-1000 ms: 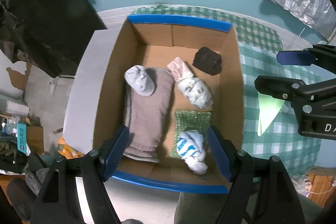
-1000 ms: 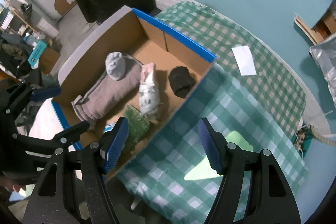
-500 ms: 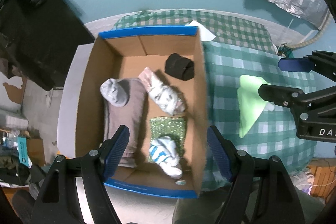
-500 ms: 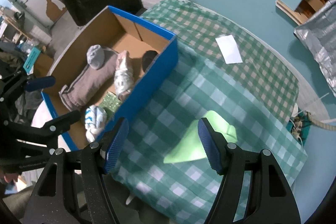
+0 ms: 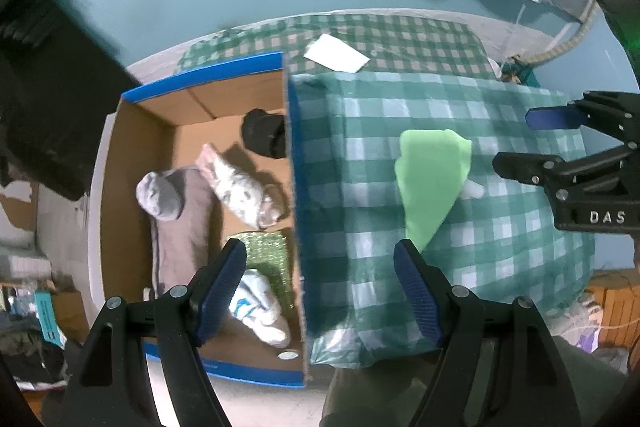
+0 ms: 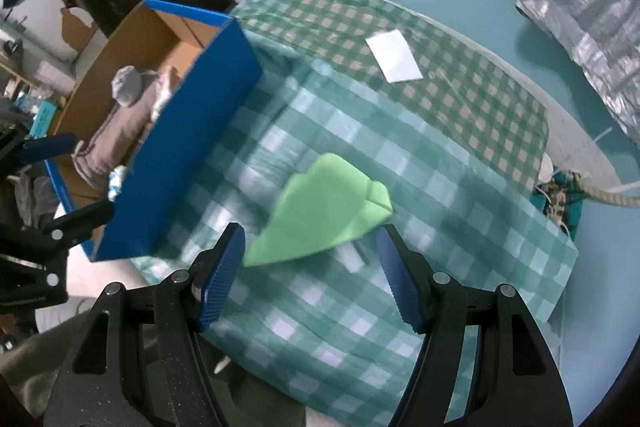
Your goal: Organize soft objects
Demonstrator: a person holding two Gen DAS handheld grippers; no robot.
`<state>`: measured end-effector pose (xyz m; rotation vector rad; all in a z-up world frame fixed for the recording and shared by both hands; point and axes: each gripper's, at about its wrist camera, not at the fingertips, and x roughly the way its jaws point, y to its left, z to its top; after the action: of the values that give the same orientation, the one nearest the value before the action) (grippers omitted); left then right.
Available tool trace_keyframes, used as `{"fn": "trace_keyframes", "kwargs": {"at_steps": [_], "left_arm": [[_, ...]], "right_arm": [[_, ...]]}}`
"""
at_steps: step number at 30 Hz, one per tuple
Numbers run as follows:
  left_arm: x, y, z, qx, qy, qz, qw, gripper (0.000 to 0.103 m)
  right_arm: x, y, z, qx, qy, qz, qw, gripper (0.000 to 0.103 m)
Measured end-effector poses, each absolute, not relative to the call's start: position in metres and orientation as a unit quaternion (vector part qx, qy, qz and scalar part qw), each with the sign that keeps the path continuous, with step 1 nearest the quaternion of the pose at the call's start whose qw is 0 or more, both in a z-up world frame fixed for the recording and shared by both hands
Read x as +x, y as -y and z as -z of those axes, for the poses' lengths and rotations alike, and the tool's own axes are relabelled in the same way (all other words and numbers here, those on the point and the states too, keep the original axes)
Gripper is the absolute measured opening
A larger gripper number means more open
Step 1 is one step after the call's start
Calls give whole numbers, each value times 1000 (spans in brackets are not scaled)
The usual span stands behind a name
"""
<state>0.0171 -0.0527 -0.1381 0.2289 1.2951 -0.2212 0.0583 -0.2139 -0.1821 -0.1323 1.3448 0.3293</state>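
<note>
From the left wrist, the left gripper hangs wide open and empty over the cardboard box wall, while from the right wrist the right gripper gapes empty above the green cloth on the checked tablecloth.

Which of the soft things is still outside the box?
The light green cloth, lying on the checked tablecloth; the others all sit inside the cardboard box.

left gripper jaws apart, empty, right gripper likewise
</note>
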Motion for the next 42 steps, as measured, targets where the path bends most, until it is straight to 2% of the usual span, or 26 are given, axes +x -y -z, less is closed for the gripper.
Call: {"fn": "trace_keyframes", "kwargs": {"at_steps": [12, 25, 38, 42], "left_arm": [[15, 104, 171, 162, -613, 135, 761, 78], [18, 135, 215, 196, -623, 158, 740, 78], [27, 141, 250, 181, -651, 165, 719, 78], [28, 139, 253, 171, -655, 161, 718, 77]], "right_arm": [[46, 255, 219, -64, -634, -150, 756, 70], [40, 252, 271, -107, -650, -188, 729, 69], [54, 236, 317, -138, -660, -201, 710, 50], [52, 231, 320, -154, -653, -200, 714, 47]]}}
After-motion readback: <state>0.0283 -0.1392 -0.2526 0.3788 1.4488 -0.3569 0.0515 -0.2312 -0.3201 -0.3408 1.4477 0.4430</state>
